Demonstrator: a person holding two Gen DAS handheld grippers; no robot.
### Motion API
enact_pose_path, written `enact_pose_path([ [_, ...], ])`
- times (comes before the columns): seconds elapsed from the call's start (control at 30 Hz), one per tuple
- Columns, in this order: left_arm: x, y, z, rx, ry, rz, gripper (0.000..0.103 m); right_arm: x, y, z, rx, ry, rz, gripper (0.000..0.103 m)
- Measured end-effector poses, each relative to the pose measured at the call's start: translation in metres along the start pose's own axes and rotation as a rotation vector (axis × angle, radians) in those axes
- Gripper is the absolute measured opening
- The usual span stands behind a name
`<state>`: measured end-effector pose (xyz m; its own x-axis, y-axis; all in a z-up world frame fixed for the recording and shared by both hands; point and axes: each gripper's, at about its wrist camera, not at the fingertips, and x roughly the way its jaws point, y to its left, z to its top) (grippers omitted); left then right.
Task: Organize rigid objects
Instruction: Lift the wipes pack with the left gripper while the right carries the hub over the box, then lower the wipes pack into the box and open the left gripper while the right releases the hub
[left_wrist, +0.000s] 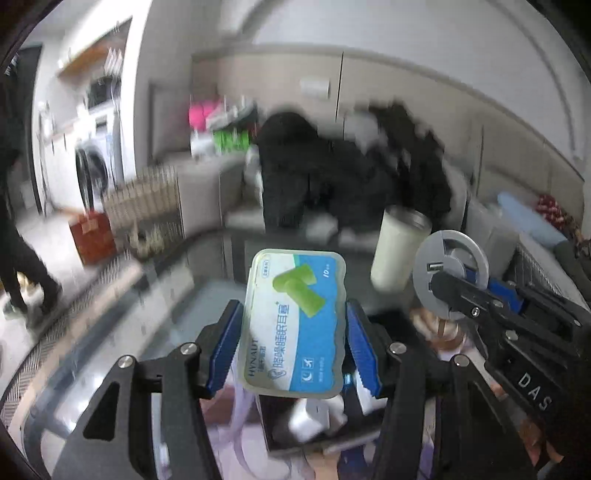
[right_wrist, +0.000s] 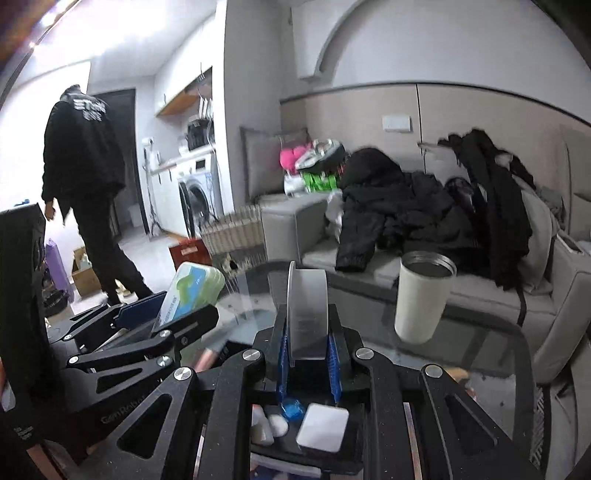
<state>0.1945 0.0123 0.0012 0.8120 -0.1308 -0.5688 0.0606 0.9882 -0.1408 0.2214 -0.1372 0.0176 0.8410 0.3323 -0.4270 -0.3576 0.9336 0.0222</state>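
My left gripper is shut on a flat plastic earplug case with a blue, white and green label, held above a glass table. The case also shows in the right wrist view at the left. My right gripper is shut on a round grey disc-shaped device, held edge-on. In the left wrist view the grey disc shows its face with a USB port. Below both grippers sits a black tray holding small white and blue items.
A cream tumbler with a metal rim stands on the glass table to the right. Behind it is a grey sofa piled with black clothes. A person in black walks at the left near a washing machine. A wicker basket stands on the floor.
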Motion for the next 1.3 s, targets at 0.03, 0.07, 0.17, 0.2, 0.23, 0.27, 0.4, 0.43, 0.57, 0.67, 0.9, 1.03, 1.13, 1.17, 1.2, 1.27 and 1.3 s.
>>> enact_pose_path([
  [0.03, 0.007, -0.001, 0.000, -0.003, 0.044, -0.002, 0.055, 0.009, -0.001, -0.002, -0.003, 0.047, -0.012, 0.017],
  [0.07, 0.015, -0.001, -0.001, -0.005, 0.086, -0.003, 0.055, 0.014, -0.001, -0.005, -0.001, 0.079, -0.016, 0.017],
  [0.17, 0.032, -0.007, -0.007, 0.014, 0.170, 0.004, 0.055, 0.041, -0.008, -0.016, 0.031, 0.234, -0.004, 0.017],
  [0.2, 0.036, -0.009, -0.010, 0.018, 0.190, 0.003, 0.055, 0.050, -0.011, -0.022, 0.038, 0.281, -0.002, 0.017],
  [0.23, 0.039, -0.011, -0.012, 0.023, 0.208, -0.002, 0.055, 0.058, -0.012, -0.027, 0.043, 0.319, 0.002, 0.017],
  [0.27, 0.043, -0.013, -0.014, 0.031, 0.224, -0.006, 0.055, 0.064, -0.015, -0.030, 0.047, 0.347, 0.006, 0.017],
  [0.4, 0.051, -0.017, -0.018, 0.042, 0.259, -0.010, 0.055, 0.077, -0.022, -0.042, 0.058, 0.412, 0.012, 0.017],
  [0.43, 0.051, -0.017, -0.019, 0.042, 0.264, -0.011, 0.055, 0.080, -0.023, -0.045, 0.066, 0.423, 0.015, 0.017],
  [0.57, 0.053, -0.018, -0.023, 0.042, 0.283, -0.016, 0.055, 0.089, -0.029, -0.055, 0.096, 0.474, 0.024, 0.017],
  [0.67, 0.051, -0.019, -0.025, 0.047, 0.285, -0.014, 0.055, 0.093, -0.029, -0.059, 0.103, 0.493, 0.027, 0.017],
  [0.9, 0.049, -0.016, -0.025, 0.038, 0.282, -0.023, 0.055, 0.092, -0.028, -0.062, 0.127, 0.516, 0.037, 0.017],
  [1.03, 0.046, -0.017, -0.025, 0.043, 0.272, -0.018, 0.056, 0.092, -0.031, -0.061, 0.133, 0.517, 0.040, 0.019],
  [1.13, 0.041, -0.016, -0.024, 0.043, 0.262, -0.018, 0.057, 0.090, -0.031, -0.061, 0.137, 0.520, 0.042, 0.021],
  [1.17, 0.039, -0.016, -0.023, 0.042, 0.258, -0.022, 0.059, 0.088, -0.030, -0.060, 0.139, 0.519, 0.043, 0.023],
  [1.2, 0.036, -0.015, -0.023, 0.041, 0.253, -0.025, 0.061, 0.086, -0.031, -0.059, 0.143, 0.517, 0.046, 0.026],
  [1.27, 0.030, -0.015, -0.022, 0.042, 0.241, -0.025, 0.063, 0.081, -0.032, -0.058, 0.151, 0.510, 0.053, 0.029],
  [1.3, 0.027, -0.015, -0.022, 0.041, 0.237, -0.027, 0.063, 0.078, -0.033, -0.056, 0.154, 0.506, 0.058, 0.034],
])
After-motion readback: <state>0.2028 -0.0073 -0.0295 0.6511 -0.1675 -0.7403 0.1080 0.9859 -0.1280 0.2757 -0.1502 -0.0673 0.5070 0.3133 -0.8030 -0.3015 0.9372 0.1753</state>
